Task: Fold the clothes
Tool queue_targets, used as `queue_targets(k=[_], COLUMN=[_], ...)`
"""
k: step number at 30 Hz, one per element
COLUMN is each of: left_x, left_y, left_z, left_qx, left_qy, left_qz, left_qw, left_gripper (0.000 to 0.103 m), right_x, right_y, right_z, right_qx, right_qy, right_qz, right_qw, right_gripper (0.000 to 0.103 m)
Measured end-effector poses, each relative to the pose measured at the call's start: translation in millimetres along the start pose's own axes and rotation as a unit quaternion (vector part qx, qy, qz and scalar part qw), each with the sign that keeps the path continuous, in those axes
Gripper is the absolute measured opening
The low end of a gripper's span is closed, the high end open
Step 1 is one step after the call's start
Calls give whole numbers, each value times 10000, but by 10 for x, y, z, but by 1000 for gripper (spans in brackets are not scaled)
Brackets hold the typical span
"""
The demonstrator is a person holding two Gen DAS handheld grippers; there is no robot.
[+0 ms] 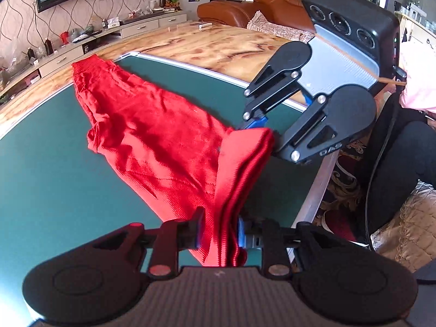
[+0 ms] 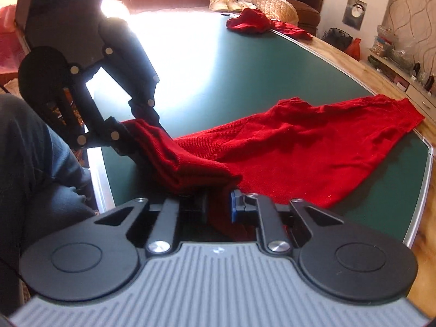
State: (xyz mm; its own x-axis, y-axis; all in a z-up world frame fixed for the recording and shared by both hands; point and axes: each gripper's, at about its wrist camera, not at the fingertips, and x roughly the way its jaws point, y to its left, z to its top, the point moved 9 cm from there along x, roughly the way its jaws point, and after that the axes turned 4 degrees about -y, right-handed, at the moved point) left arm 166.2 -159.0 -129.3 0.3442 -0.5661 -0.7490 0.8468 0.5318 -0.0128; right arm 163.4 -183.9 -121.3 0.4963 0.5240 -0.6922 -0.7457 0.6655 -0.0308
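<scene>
A red knit garment lies stretched out on the green table mat, with its near edge lifted and bunched. My left gripper is shut on one end of that ribbed edge, which fills the gap between its pads. My right gripper is shut on the other end of the same edge, a short way off. The cloth hangs in thick folds between the two grippers near the table's front edge.
A second red garment lies crumpled at the mat's far end. The metal rim of the mat runs close by the grippers, with a seated person's legs just beyond. A wooden tabletop surrounds the mat; a brown sofa stands behind.
</scene>
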Motion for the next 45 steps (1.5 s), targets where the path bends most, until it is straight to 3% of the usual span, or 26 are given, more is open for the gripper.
queue_targets(k=[1, 2, 3, 7, 10, 13, 14, 16, 18, 20, 22, 26, 30, 32, 38, 45], left_x=[4, 6, 8, 9, 36, 33, 31, 27, 16, -2, -26, -88, -117, -126, -217, -561], left_y=[4, 8, 12, -39, -74, -134, -154, -184, -207, -218, -195, -125, -92, -83, -114, -298], left_z=[-6, -11, -17, -60, -94, -93, -90, -86, -92, -97, -87, -29, -14, -26, -32, -71], left_qx=[24, 65, 117, 344, 545, 707, 752, 827, 807, 759, 692, 516, 453, 392, 152, 136], left_qy=[5, -4, -24, -104, -85, -178, -202, -235, -234, -232, -255, -341, -320, -309, -286, -250], left_qz=[68, 170, 276, 298, 317, 195, 163, 138, 20, -93, -115, -123, -95, -91, -129, -318], left_qw=[10000, 9998, 9995, 9989, 9980, 9971, 9968, 9962, 9965, 9968, 9972, 9980, 9984, 9987, 9994, 9991], left_gripper=[45, 63, 71, 71, 63, 32, 15, 14, 13, 12, 12, 12, 12, 12, 12, 12], right_x=[-33, -74, -120, -246, -293, -298, -303, -339, -401, -458, -461, -384, -375, -376, -432, -744], right_y=[-15, -28, -37, -78, -107, -75, -46, 38, 143, 245, 327, 475, 497, 468, 478, 716], right_z=[-8, -15, -25, -102, -175, -246, -251, -227, -171, -117, -95, -102, -36, -14, -65, -42], right_qx=[242, 494, 711, 1398, 1875, 1994, 1877, 1476, 972, 321, -216, -963, -1088, -903, -314, 644], right_qy=[-45, -113, -195, -452, -639, -651, -641, -674, -810, -959, -955, -744, -793, -780, -708, -1083], right_qz=[81, 163, 207, 206, 258, 176, 77, -176, -412, -757, -926, -748, -698, -664, -660, -546], right_qw=[9997, 9986, 9971, 9889, 9798, 9776, 9801, 9866, 9911, 9920, 9909, 9898, 9884, 9906, 9948, 9905], right_gripper=[14, 13, 13, 11, 11, 11, 12, 13, 21, 46, 55, 55, 50, 20, 14, 13])
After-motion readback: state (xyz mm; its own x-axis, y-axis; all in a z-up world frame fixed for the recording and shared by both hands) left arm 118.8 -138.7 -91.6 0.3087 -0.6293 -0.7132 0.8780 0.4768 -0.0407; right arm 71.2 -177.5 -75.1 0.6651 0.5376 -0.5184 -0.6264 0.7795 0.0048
